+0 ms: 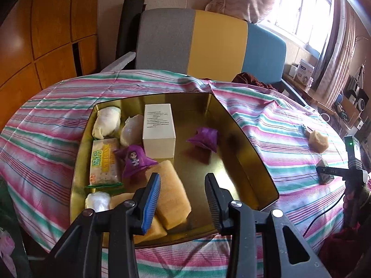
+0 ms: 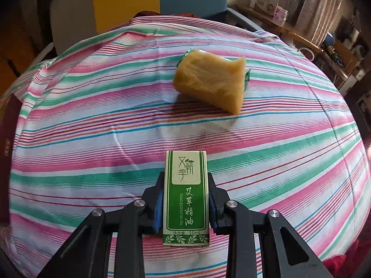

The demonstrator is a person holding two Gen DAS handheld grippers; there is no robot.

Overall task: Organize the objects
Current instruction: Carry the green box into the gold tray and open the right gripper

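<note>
My left gripper (image 1: 183,185) is open and empty above the near part of a gold tin tray (image 1: 245,136). The tray holds a white box (image 1: 158,129), two purple packets (image 1: 204,139), a green snack packet (image 1: 103,162), yellow sponges (image 1: 171,194) and white wrapped lumps (image 1: 107,122). My right gripper (image 2: 185,199) is shut on a green essential oil box (image 2: 185,197) just above the striped cloth; it also shows in the left wrist view (image 1: 325,171). A yellow sponge (image 2: 211,78) lies on the cloth ahead of it, also in the left wrist view (image 1: 317,140).
The striped cloth (image 2: 92,125) covers the whole surface. A grey, yellow and blue panel (image 1: 208,44) stands behind it. A shelf with boxes (image 1: 303,69) and clutter runs along the right under the window. Wooden cabinets (image 1: 46,34) are at the left.
</note>
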